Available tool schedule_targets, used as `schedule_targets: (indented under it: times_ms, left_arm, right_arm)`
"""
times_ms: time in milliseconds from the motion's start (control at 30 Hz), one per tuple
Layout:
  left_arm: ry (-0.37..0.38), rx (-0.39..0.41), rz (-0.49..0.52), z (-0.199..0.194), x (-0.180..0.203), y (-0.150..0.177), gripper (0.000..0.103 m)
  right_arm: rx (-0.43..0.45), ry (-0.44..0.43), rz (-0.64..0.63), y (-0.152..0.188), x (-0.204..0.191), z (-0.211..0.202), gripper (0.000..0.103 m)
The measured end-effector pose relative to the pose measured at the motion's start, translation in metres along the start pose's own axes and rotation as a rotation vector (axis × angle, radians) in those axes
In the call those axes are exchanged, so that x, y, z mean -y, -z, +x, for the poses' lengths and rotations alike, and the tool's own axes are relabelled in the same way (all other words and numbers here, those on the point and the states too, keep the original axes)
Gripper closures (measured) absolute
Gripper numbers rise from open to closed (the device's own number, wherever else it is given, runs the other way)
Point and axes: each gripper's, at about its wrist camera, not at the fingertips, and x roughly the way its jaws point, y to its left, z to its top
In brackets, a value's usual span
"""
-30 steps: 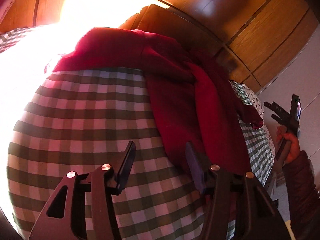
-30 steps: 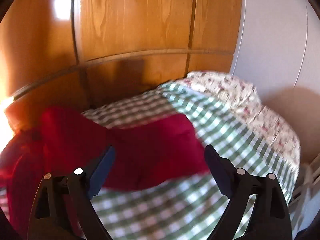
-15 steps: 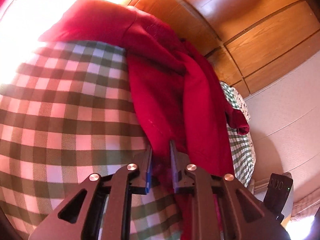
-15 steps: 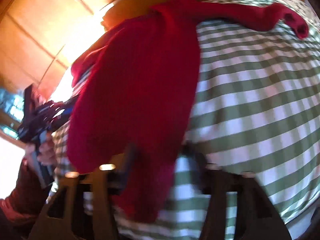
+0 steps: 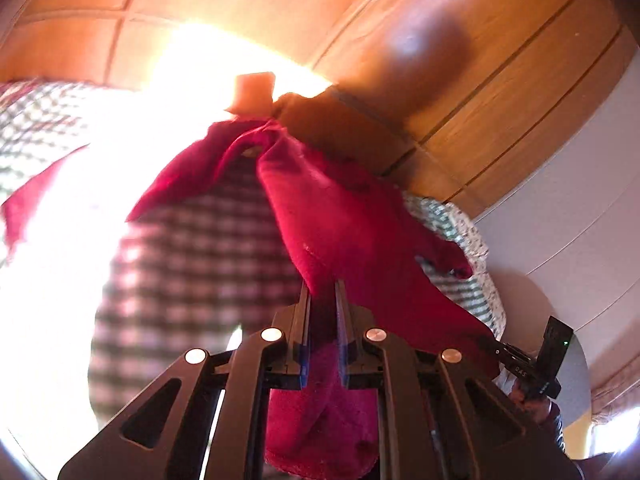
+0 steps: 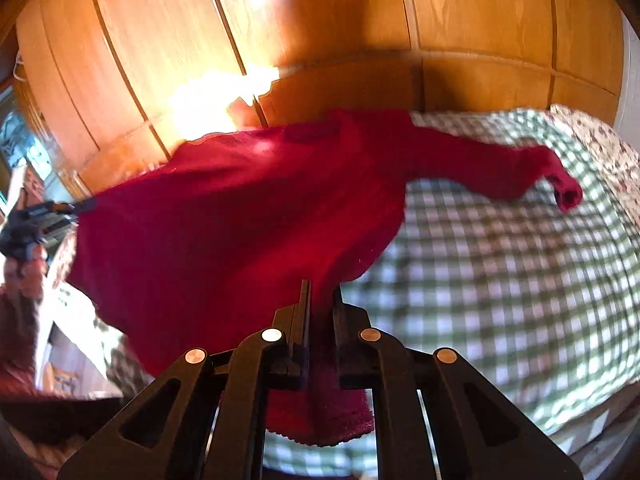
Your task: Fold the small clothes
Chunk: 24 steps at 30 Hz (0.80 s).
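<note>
A small dark red long-sleeved garment (image 5: 352, 224) is lifted off the bed and stretched between both grippers. My left gripper (image 5: 322, 292) is shut on one corner of its hem, with red cloth hanging below the jaws. My right gripper (image 6: 320, 296) is shut on the other corner of the garment (image 6: 240, 216). One sleeve (image 6: 520, 168) trails to the right over the bed. The right gripper also shows in the left wrist view (image 5: 532, 364), and the left gripper in the right wrist view (image 6: 48, 216).
The bed has a green and white checked cover (image 6: 500, 280) and a floral pillow (image 6: 600, 148) at the far right. Wooden wardrobe panels (image 6: 360, 20) stand behind the bed. Strong sun glare (image 5: 80, 240) washes out the left side of the bed.
Both grippers went from open above the garment to shut on its hem corners. They have now lifted it off the bed and spread it between them.
</note>
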Motion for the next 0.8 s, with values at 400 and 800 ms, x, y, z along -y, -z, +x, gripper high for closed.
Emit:
schedule_targets:
  times_ms: [400,800]
  left_arm:
    - [-0.058,-0.083,-0.118,0.035,-0.057,0.085,0.042]
    - [-0.012,-0.135,0.004,0.033,-0.047,0.131,0.093]
  right_arm:
    - [-0.187,0.129,0.04,0.063,0.029,0.047,0.096]
    - [-0.176,0.132,0.036,0.063,0.025,0.032,0.096]
